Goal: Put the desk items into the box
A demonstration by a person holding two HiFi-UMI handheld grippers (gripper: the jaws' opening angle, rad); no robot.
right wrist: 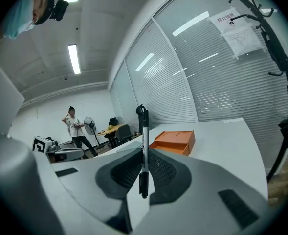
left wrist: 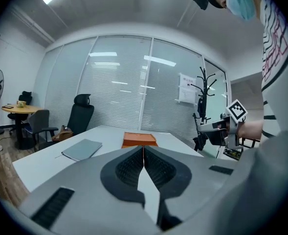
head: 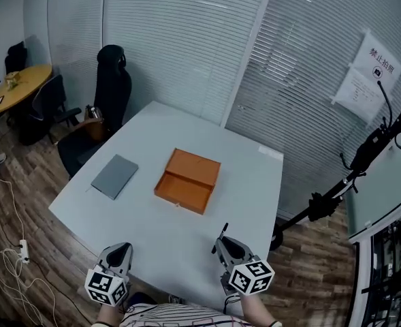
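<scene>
Over the table [head: 186, 251] near edge, right claw [head: 226, 245] pinches pen [right wrist: 144, 151] upright, likely staged for the open orange box [head: 193, 169] mid-table. Left claw [head: 120, 251] closed, empty. Notebook [head: 115, 176] beside box.

i'm looking into an office meeting room: glass partition walls [head: 180, 39] with slatted blinds, a white table [head: 152, 135], a black swivel chair [head: 111, 87], a small round table [head: 20, 86] in the corner, a coat stand [head: 355, 172], and a printed notice [head: 367, 77] taped to the glass.
</scene>
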